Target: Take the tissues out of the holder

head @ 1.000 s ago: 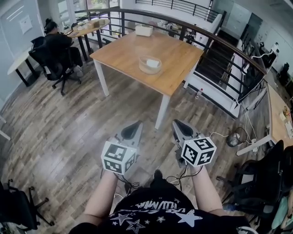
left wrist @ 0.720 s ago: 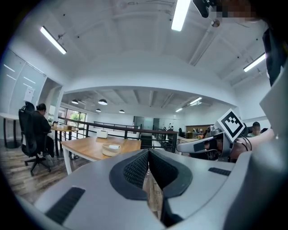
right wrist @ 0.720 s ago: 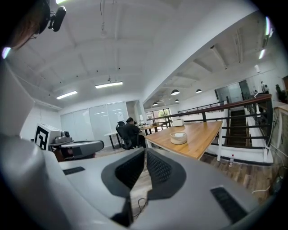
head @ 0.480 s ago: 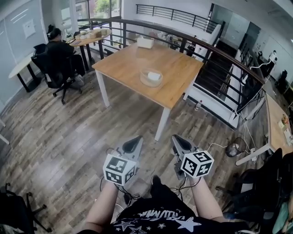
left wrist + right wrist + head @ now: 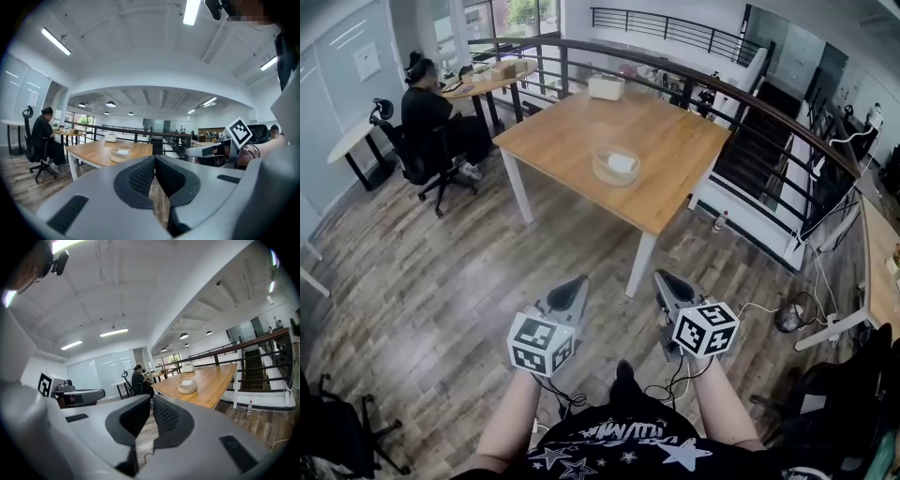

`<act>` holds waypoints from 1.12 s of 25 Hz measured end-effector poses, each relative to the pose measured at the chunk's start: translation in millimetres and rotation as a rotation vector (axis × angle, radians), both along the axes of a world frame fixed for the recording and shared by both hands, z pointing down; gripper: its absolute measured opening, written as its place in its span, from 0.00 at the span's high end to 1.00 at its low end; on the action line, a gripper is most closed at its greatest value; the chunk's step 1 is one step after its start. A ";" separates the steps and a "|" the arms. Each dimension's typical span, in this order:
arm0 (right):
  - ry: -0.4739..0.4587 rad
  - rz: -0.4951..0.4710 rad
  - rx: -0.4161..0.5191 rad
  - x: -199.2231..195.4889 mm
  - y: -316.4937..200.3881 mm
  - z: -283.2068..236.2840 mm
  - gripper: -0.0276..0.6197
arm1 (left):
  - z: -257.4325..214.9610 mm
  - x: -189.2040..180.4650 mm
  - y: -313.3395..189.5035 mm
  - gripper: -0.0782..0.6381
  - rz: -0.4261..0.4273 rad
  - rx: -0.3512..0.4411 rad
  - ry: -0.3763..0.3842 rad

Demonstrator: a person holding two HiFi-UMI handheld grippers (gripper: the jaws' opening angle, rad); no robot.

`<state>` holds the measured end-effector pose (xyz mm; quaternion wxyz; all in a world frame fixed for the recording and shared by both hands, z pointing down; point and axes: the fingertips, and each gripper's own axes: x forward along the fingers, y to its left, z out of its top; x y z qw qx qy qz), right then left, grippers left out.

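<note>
Table (image 5: 675, 150) nearer; left hand-held gripper (image 5: 577, 284), right hand-held gripper (image 5: 664, 278) pressed together; holder (image 5: 616, 167) contents indistinct.

The table (image 5: 675, 178) has a pale orange wood top and white legs. The holder (image 5: 598, 172) is clear, the tissues (image 5: 622, 162) white. The floor (image 5: 441, 272) is streaky grey-brown planks. The left gripper (image 5: 573, 282) and right gripper (image 5: 662, 277) are grey, with black-and-white square patterns. The shirt (image 5: 619, 441) is black with white stars.
</note>
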<state>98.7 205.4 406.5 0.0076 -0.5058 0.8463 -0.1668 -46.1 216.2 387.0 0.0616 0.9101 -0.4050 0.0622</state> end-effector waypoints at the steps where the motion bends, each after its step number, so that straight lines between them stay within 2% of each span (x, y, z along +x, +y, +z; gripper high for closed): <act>1: -0.021 -0.004 -0.001 5.6 -8.7 0.0 0.91 | -0.8 6.3 -6.7 0.87 0.002 0.007 -0.006; 3: -0.051 -0.013 -0.002 15.4 -27.6 0.1 0.91 | -1.2 17.1 -22.9 0.87 -0.004 0.013 -0.017; 9: -0.039 0.002 -0.006 46.6 -86.6 1.8 0.91 | -1.7 43.2 -77.9 0.87 -0.027 0.007 -0.030; 15: -0.080 -0.025 -0.016 72.9 -127.3 5.5 0.91 | 1.7 68.1 -114.4 0.87 -0.048 0.005 -0.037; 20: -0.051 -0.048 -0.015 90.5 -153.8 9.9 0.91 | 7.2 84.4 -144.9 0.87 -0.118 -0.006 -0.031; 24: -0.035 -0.064 -0.003 102.7 -171.5 13.0 0.91 | 13.3 99.5 -157.6 0.87 -0.139 -0.006 -0.051; 28: -0.032 -0.097 -0.017 99.0 -184.3 20.4 0.91 | 18.4 100.9 -166.4 0.87 -0.165 -0.025 -0.058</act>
